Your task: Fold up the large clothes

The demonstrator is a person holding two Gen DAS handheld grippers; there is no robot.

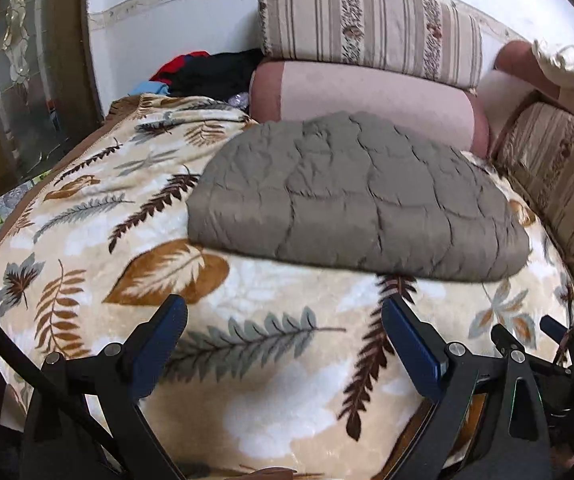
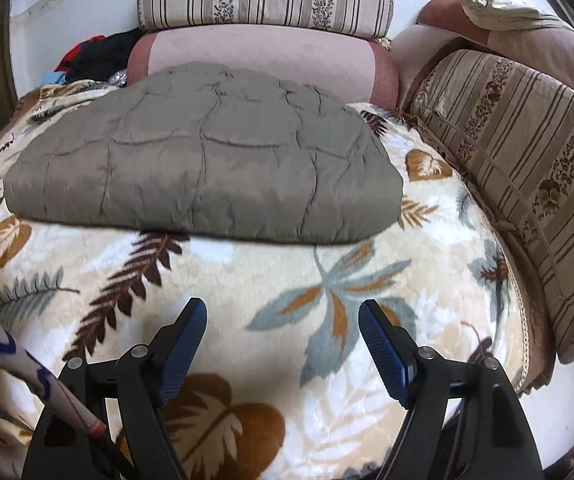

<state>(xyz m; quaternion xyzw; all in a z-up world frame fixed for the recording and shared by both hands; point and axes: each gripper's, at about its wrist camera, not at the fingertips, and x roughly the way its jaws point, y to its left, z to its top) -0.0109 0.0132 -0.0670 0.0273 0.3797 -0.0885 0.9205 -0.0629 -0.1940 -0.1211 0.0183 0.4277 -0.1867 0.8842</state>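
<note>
A grey quilted garment (image 1: 351,196) (image 2: 207,168) lies folded into a thick flat bundle on a leaf-patterned blanket (image 1: 247,360) (image 2: 327,400). My left gripper (image 1: 285,304) hovers over the blanket just in front of the bundle's near edge, jaws wide open with nothing between them. In the right wrist view my right gripper (image 2: 283,306) is also open and empty, a little short of the bundle's near right part. Neither gripper touches the garment.
Behind the bundle a pink bolster (image 1: 367,100) carries a striped cushion (image 1: 371,24). Another striped cushion (image 2: 519,168) lines the right side. Red and black clothes (image 1: 207,72) are piled at the back left by the wall. A white strip with blue marks (image 2: 27,364) crosses the lower left.
</note>
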